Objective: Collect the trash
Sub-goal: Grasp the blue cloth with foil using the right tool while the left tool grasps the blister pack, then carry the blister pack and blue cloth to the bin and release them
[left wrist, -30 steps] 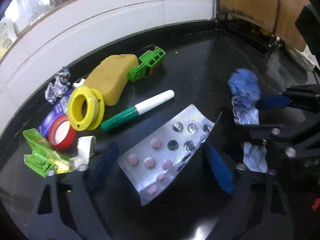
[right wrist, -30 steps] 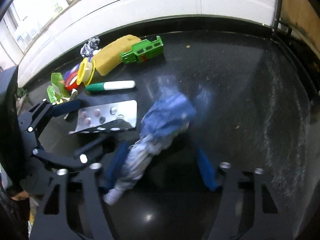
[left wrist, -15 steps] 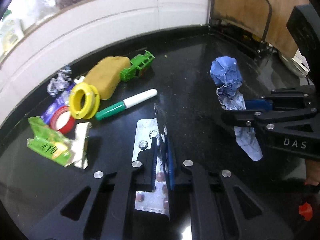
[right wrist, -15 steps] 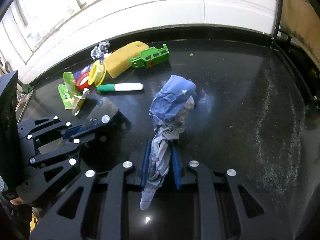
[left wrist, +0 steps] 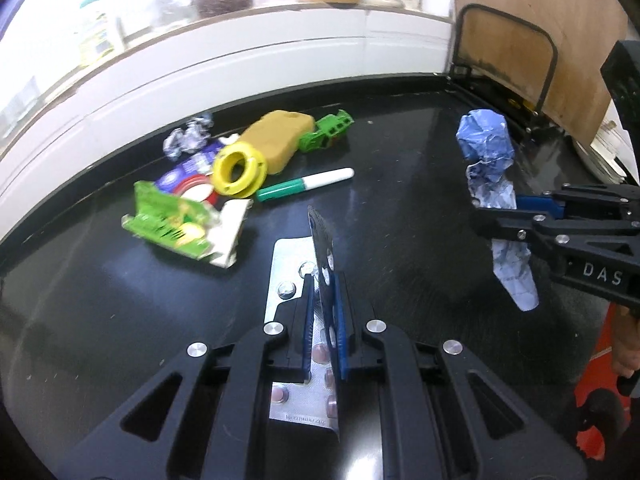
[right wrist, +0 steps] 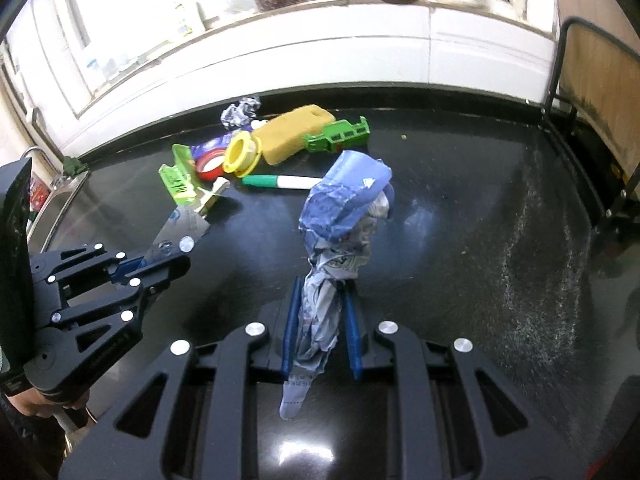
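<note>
**Both grippers loaded, nowhere yet to drop it**

The left gripper (left wrist: pixel 323 312) is clamped on a blister pack (left wrist: pixel 304 320), its blue fingers (left wrist: pixel 307 320) pinching the foil sheet so it buckles, one edge standing up toward the centre of the left wrist view. The right gripper (right wrist: pixel 322 328) is squeezed around a crumpled blue wrapper (right wrist: pixel 344 216), which rises like a bouquet through the middle of the right wrist view, a thin tail hanging below the fingers. Both pieces of trash are off the black countertop (right wrist: pixel 460 240).

At the upper left of each view lies the rest: a green carton (left wrist: pixel 172 224), a foil ball (left wrist: pixel 188 140), a yellow reel (left wrist: pixel 239 168), a red tape roll (left wrist: pixel 200 196), a sponge (left wrist: pixel 276 140), a green toy (left wrist: pixel 326 134) and a marker (left wrist: pixel 304 188). I can see no bin in either view.

My worry is the blister pack: held by a bent, slick sheet, it could twist and slide out on a quick swing. The wrapper is gripped only by its narrow waist, so the heavy top could tear free or flop against the other gripper (left wrist: pixel 560 232), which sits near it.
</note>
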Demonstrator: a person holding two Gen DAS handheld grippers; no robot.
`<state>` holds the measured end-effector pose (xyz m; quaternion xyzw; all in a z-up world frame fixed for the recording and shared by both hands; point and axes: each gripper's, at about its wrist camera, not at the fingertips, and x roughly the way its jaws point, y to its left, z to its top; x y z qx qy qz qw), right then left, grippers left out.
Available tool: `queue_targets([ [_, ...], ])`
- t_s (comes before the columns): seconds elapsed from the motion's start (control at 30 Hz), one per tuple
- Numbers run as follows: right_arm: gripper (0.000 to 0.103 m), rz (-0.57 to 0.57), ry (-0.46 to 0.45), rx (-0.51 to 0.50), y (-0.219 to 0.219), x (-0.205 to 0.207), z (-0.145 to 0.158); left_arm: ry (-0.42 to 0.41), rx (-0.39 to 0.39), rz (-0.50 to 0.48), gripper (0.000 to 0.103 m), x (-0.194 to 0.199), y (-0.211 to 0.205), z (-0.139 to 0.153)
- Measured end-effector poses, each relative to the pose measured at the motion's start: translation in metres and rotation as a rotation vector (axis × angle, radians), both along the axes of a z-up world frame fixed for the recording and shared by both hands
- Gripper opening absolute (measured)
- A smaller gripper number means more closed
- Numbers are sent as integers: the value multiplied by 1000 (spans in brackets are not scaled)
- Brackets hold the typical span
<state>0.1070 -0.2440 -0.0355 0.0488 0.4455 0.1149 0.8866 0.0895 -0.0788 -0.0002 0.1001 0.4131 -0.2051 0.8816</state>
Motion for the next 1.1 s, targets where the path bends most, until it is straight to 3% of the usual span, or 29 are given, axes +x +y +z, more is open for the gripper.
queue_targets([
  [0.3, 21, 155, -48, 18, 80, -10, 27, -49, 2, 190, 9, -40, 79, 17],
  [0.6, 21, 499, -60, 77, 251, -45, 38, -109, 46, 516, 9, -127, 229, 31],
  [0.9, 21, 941, -23, 126, 447, -147, 22, -78, 107, 924, 9, -258, 378, 7],
  [1.1, 21, 1163, 37, 101, 529, -218, -10, -7, 82, 1136, 9, -334, 445, -34],
])
